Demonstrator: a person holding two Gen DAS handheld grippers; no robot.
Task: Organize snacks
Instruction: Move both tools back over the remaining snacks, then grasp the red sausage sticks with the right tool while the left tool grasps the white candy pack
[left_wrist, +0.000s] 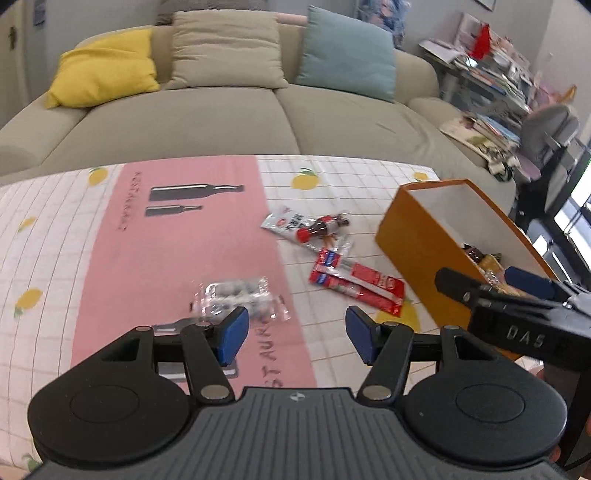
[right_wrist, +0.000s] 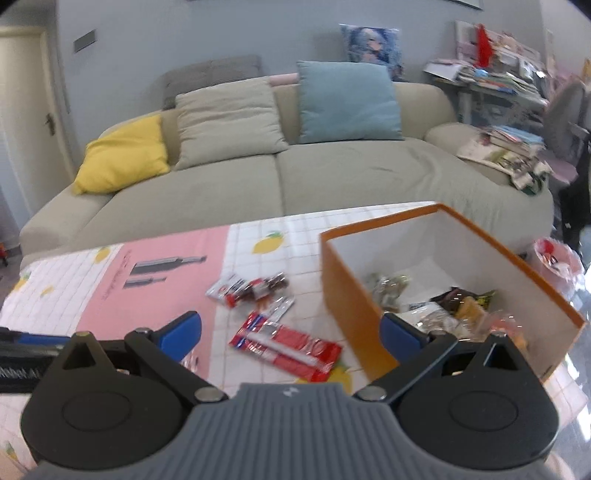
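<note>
On the tablecloth (left_wrist: 55, 221), three snack lots are waiting: clear pack (left_wrist: 236, 295), red packets (left_wrist: 356, 281), small wrappers (left_wrist: 306, 227). Several snacks are already sitting inside the orange box (right_wrist: 347, 295). I am holding my left gripper (left_wrist: 295, 332) and right gripper (right_wrist: 291, 328) wide, both empty.

A living room backdrop behind a cloth-covered table.

A beige sofa (right_wrist: 280, 177) runs along the table's far edge, carrying a yellow cushion (right_wrist: 123, 157) at its left end, a beige cushion (right_wrist: 229, 122) in the middle and a teal cushion (right_wrist: 347, 103) to the right. A blue patterned pillow (right_wrist: 371, 46) stands on the sofa back. The tablecloth (left_wrist: 173, 243) is white-checked with lemons and a pink band showing two dark bottles. Right of the sofa, a shelf (right_wrist: 495, 79) holds piled books and papers. A door (right_wrist: 26, 110) stands at far left.
</note>
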